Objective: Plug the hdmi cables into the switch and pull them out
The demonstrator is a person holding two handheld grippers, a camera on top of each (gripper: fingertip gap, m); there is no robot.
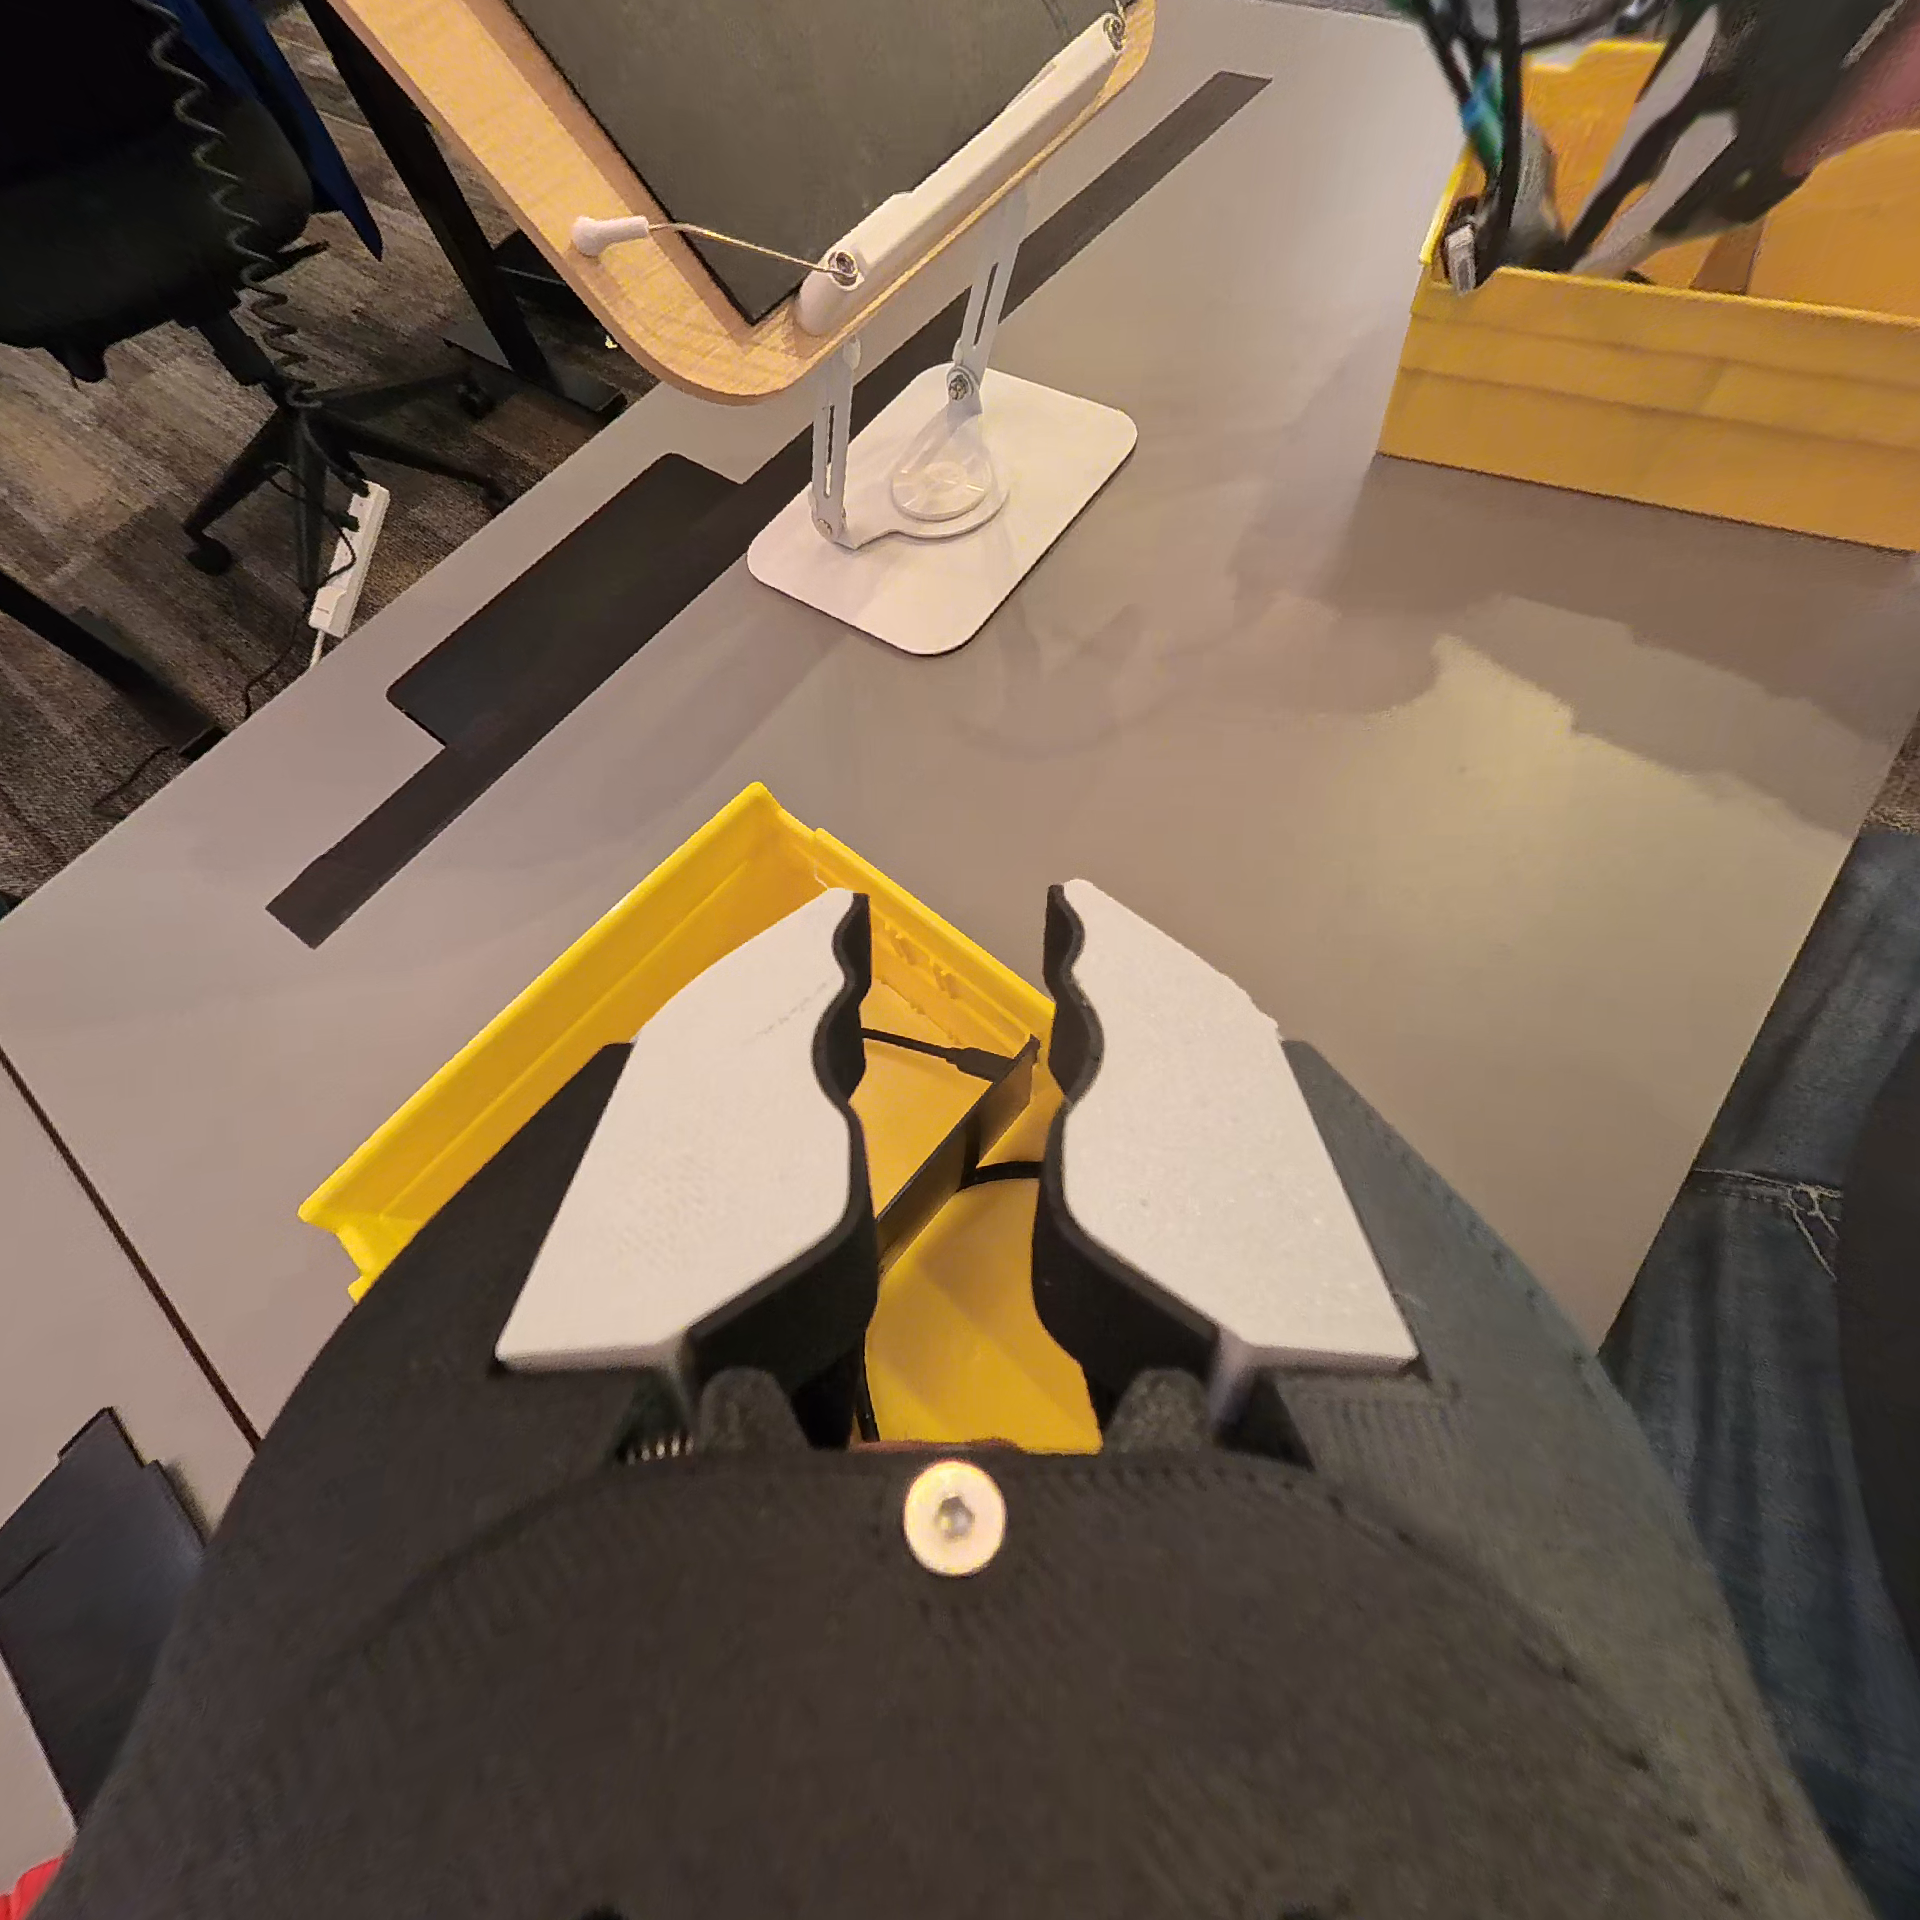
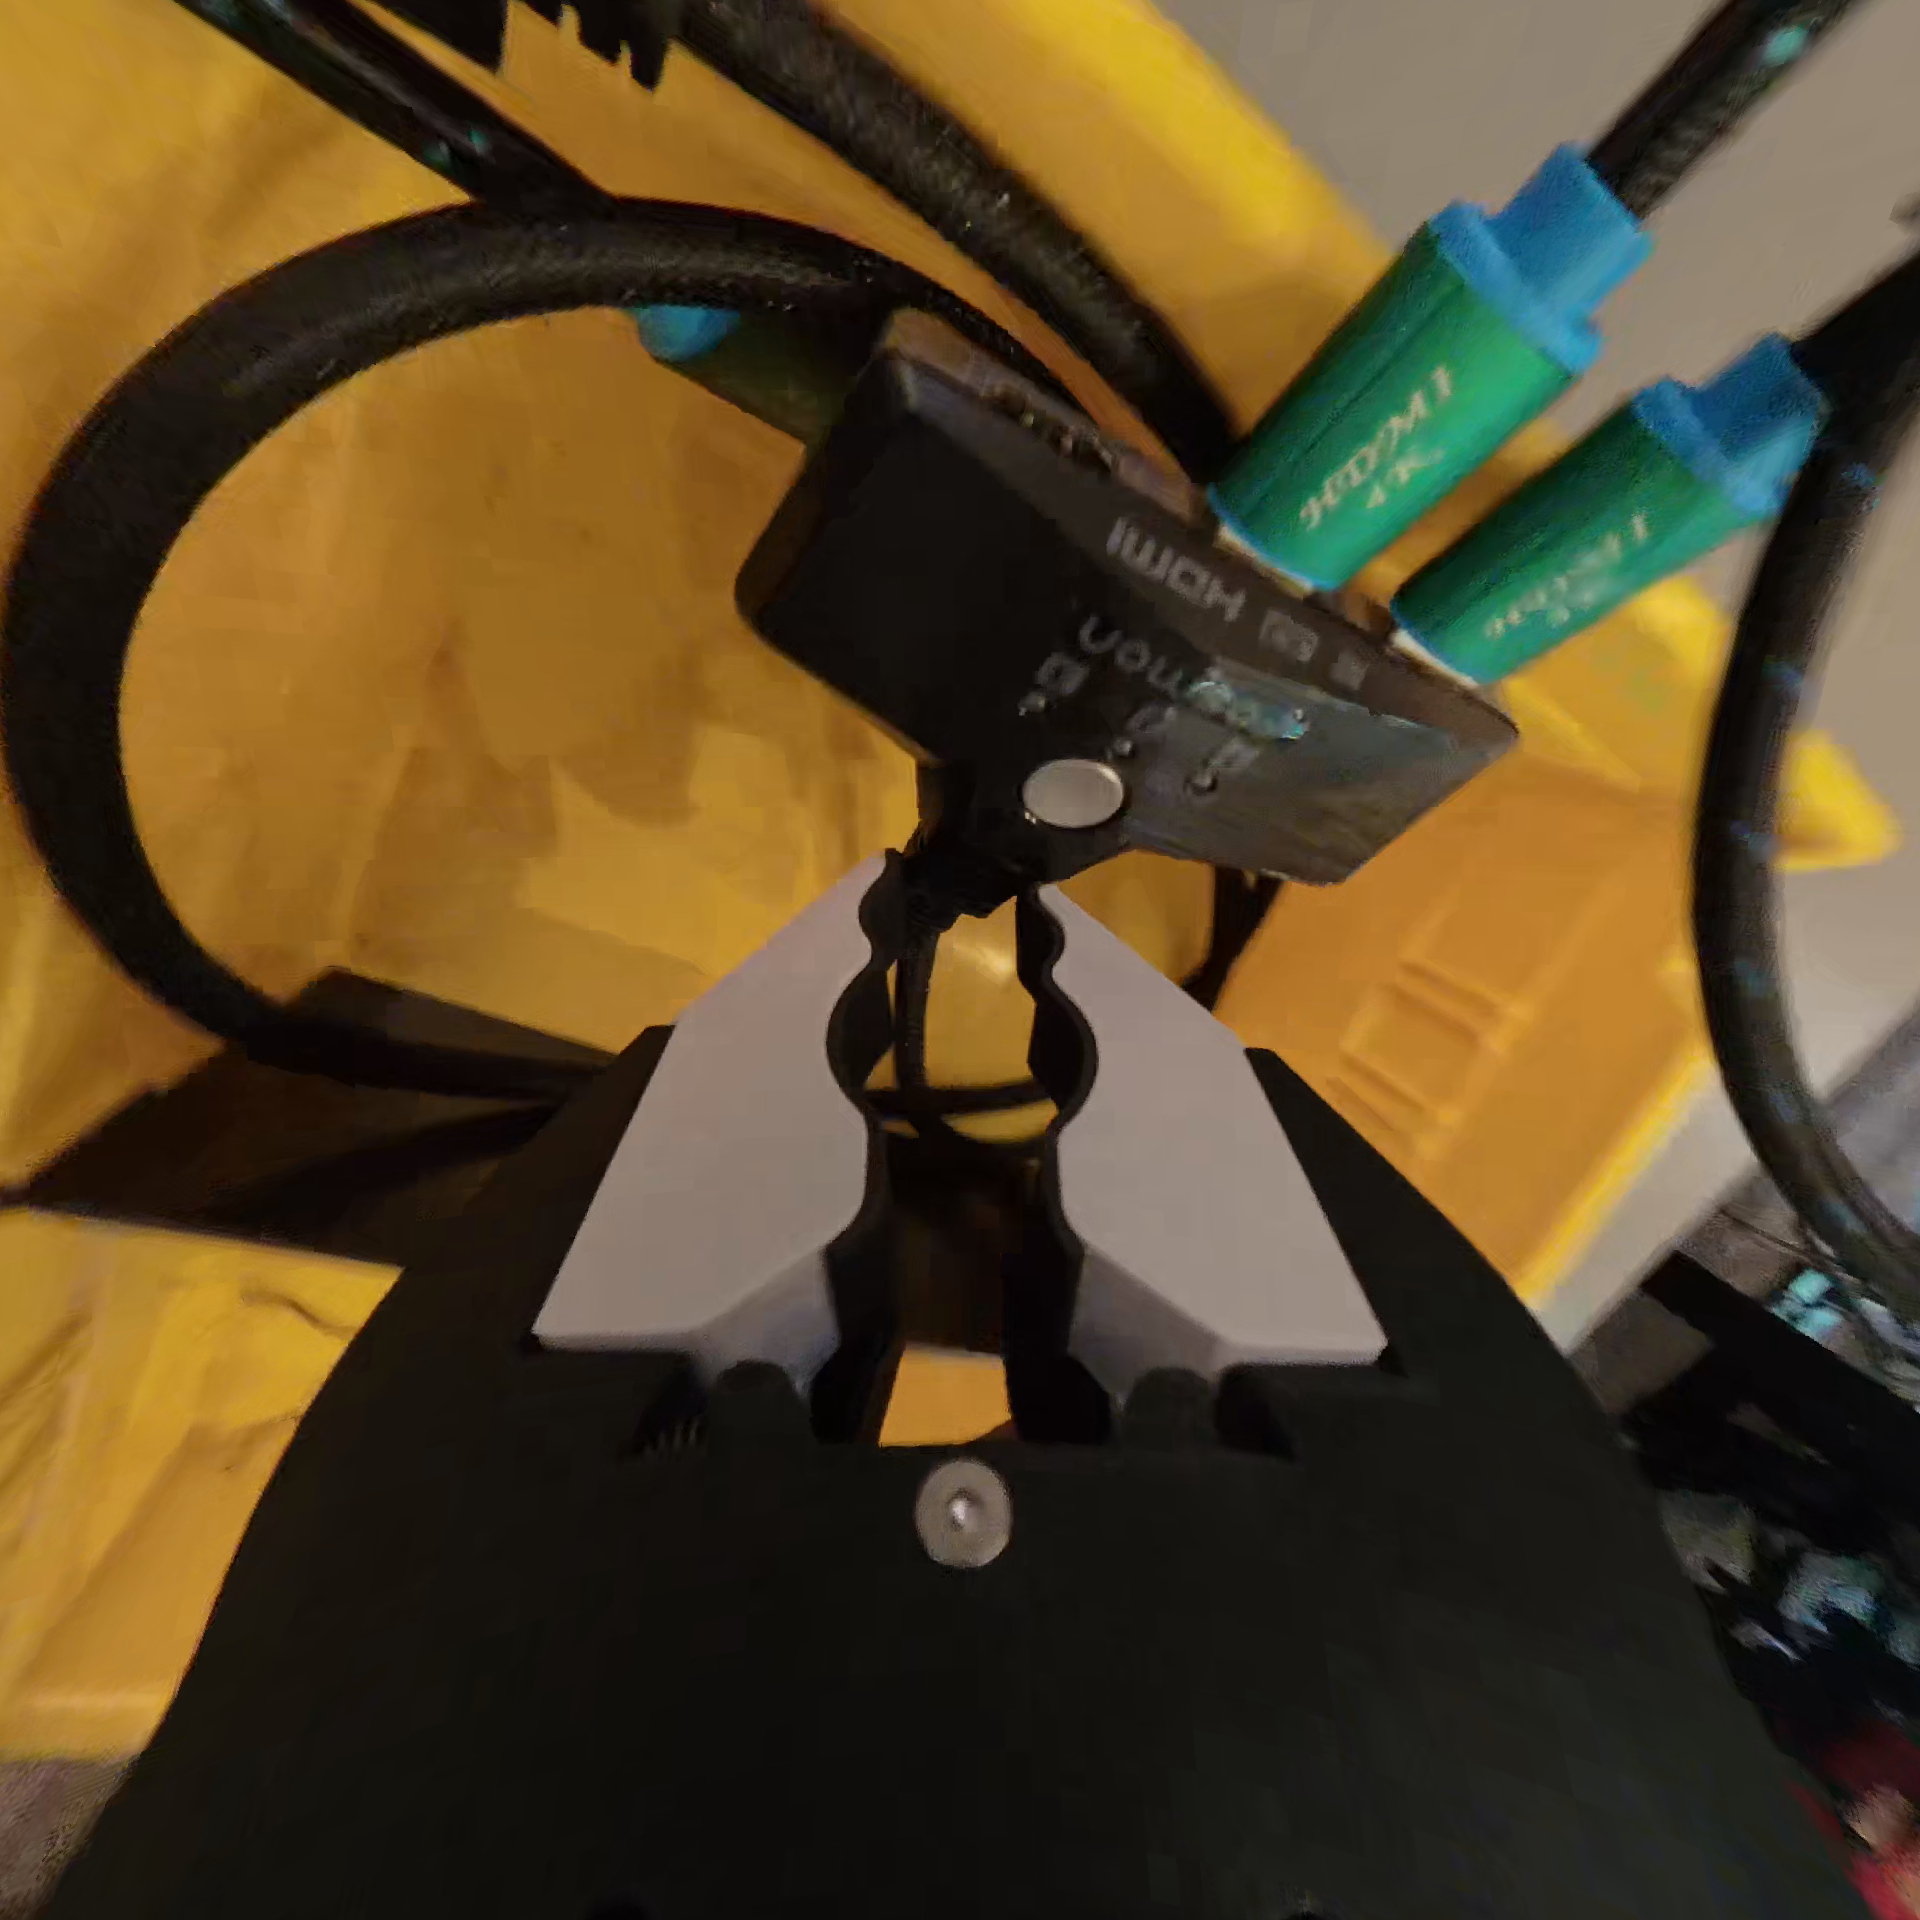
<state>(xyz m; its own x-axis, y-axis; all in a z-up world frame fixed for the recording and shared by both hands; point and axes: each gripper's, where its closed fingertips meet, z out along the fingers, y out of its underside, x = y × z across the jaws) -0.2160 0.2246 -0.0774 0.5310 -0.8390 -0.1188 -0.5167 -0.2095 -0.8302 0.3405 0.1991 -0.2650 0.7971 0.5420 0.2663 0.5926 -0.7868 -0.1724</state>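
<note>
Black and grey, the right hand-held gripper (image 2: 961, 894) is pinching the near end of the black switch (image 2: 1049, 634), right where a thin black cord (image 2: 914, 997) is coming out of it. The tips are squeezing that end, and the switch is sticking out past them, tilted, up in the air over a big yellow bin (image 2: 364, 644). Two green plugs (image 2: 1392, 416) with blue collars are sitting side by side in the far edge of the switch. Thick black hdmi cables (image 2: 208, 436) are looping around to the left and hanging down on the right.

In the left wrist view, the left hand-held gripper (image 1: 956, 914) is holding nothing, and its two grey fingers (image 1: 717, 1143) are standing apart with a gap between them. It is hanging over a small yellow bin (image 1: 540, 1039) that is sitting near the front edge of the grey surface (image 1: 1247, 727). A black divider (image 1: 966, 1132) and a thin black wire are showing inside that bin. A white stand (image 1: 935, 499) is holding up a wood-framed board (image 1: 665, 260) toward the back edge of the surface. At the far right corner, the big yellow bin (image 1: 1621, 374) is sitting, and the right hand-held gripper (image 1: 1704, 177) is showing blurry above it with cables dangling. A leg in blue jeans (image 1: 1766, 1299) is showing at the right.
</note>
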